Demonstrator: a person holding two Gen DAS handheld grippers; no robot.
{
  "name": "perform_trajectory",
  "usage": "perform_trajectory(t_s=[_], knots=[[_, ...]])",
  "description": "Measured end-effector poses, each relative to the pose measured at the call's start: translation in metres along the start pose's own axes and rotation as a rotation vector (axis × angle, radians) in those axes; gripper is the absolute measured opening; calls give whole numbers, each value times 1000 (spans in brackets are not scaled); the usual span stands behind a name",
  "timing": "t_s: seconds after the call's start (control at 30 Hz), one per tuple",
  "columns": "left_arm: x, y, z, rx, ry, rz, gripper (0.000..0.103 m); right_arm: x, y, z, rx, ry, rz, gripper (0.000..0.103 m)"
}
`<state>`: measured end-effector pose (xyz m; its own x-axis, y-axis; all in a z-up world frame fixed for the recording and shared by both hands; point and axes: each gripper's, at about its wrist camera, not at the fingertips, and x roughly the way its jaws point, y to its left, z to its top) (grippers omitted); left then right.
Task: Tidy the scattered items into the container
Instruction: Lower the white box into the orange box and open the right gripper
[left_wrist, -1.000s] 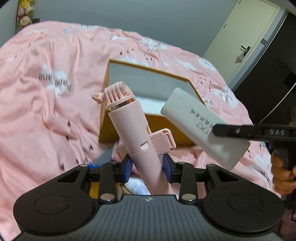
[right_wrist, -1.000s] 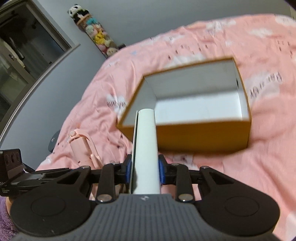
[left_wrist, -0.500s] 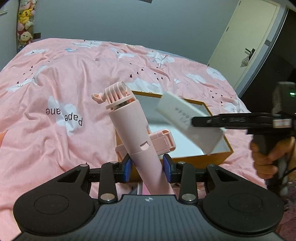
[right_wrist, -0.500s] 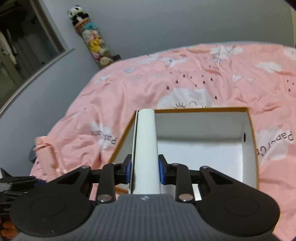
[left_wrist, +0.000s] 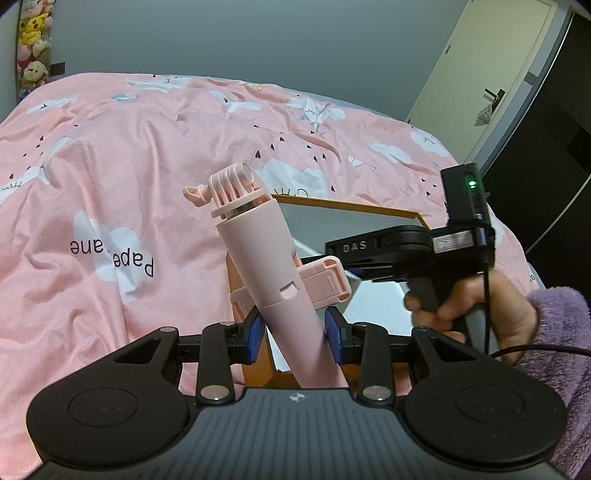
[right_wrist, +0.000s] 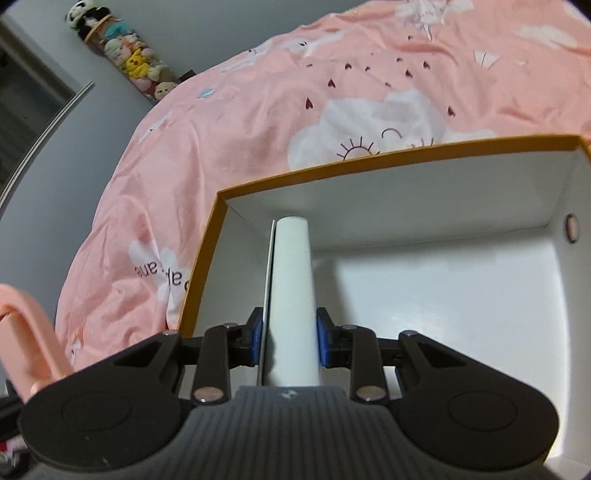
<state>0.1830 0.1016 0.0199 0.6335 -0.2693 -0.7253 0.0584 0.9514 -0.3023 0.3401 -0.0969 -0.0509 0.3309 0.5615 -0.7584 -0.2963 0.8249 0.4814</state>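
My left gripper (left_wrist: 293, 334) is shut on a pink selfie stick (left_wrist: 264, 266), which tilts up and to the left just in front of the box's near left corner. The orange box with a white inside (left_wrist: 347, 208) lies open on the bed. My right gripper (right_wrist: 290, 341) is shut on a white flat box (right_wrist: 293, 291), held edge-up inside the orange box (right_wrist: 369, 162) near its left wall, above the bare white floor. In the left wrist view the right gripper (left_wrist: 373, 254) reaches over the box from the right, held by a hand (left_wrist: 476, 306). The pink selfie stick (right_wrist: 26, 332) shows at the left edge.
A pink duvet (left_wrist: 122, 177) with cloud prints covers the bed all around the box. Soft toys (right_wrist: 125, 55) hang in a column at the far wall. A cream door (left_wrist: 491, 70) stands at the back right. A purple fleece sleeve (left_wrist: 554, 350) and a black cable come in from the right.
The right gripper has moved forward and down with the white flat box, from in front of the orange box to inside it. The left gripper has shifted sideways with the selfie stick.
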Motion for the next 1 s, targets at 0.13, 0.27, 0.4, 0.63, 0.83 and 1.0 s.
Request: perform_trajectory(t_s=[0.13,0.27,0.4,0.63,0.83,1.0], knots=[[5,4,2,-4,4,2,41,19,-8,3,79,53,47,31],[10,7,3,-5,9,0,41,24,-19,4,127,87,61,33],[11,8,3,-8,11,1,41,30,-22,3,113,166,18,38],[14,11,3,-20,15,2,41,38,-40,0,170,228,-35,38],[17,12,4,-24,19,0,41,47,-46,-1,303,277,116,32],[15,11,4,-17,20,3,41,55,-41,-4,278,306,103,33]])
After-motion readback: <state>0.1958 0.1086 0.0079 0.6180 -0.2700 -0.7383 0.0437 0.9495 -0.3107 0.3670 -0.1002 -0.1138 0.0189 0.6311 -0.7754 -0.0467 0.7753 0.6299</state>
